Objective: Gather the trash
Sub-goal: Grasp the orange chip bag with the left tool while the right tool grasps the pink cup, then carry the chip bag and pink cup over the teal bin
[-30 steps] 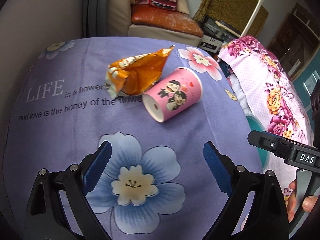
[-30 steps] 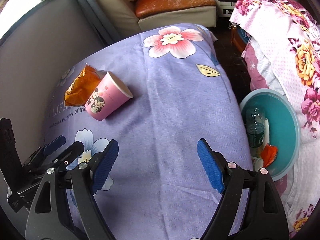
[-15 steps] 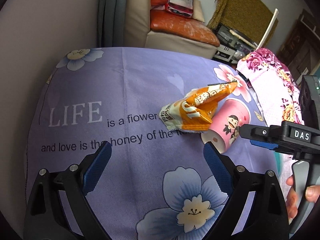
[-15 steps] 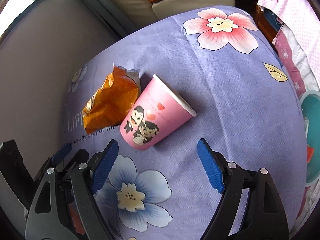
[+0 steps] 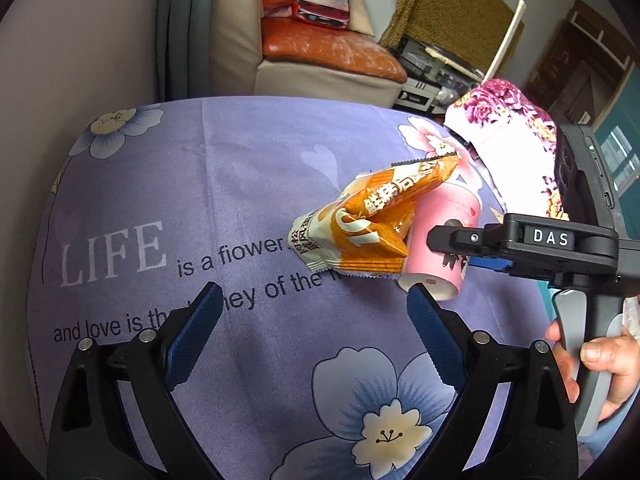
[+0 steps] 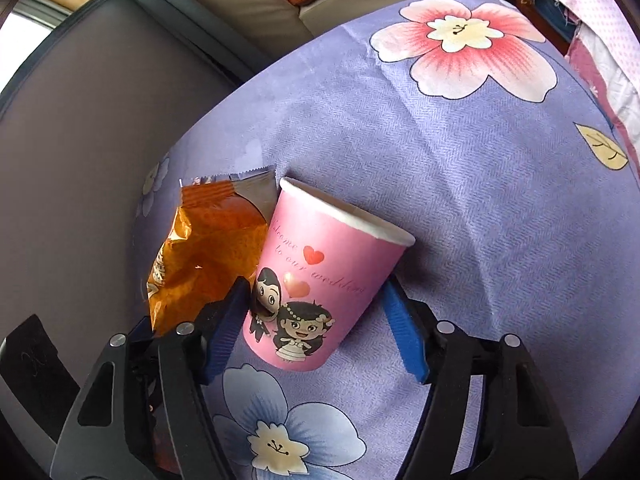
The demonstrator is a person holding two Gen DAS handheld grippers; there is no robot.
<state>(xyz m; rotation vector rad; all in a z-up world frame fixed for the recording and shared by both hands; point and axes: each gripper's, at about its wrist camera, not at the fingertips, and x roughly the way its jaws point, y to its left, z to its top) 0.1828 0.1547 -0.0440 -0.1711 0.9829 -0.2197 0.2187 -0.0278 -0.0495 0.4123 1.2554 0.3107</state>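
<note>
Two pieces of trash on my cloth-covered table [image 5: 248, 184]. Left view: left gripper [image 5: 312, 336] spread, empty, short of the orange wrapper [image 5: 372, 224]. Right view: right gripper [image 6: 316, 332] open around the tipped pink cup [image 6: 320, 280] (wrapper alongside). Grasp step; next I close gently.

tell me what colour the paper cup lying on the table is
Pink paper cup with a cartoon wedding couple and red hearts; clearest in the right wrist view.
</note>
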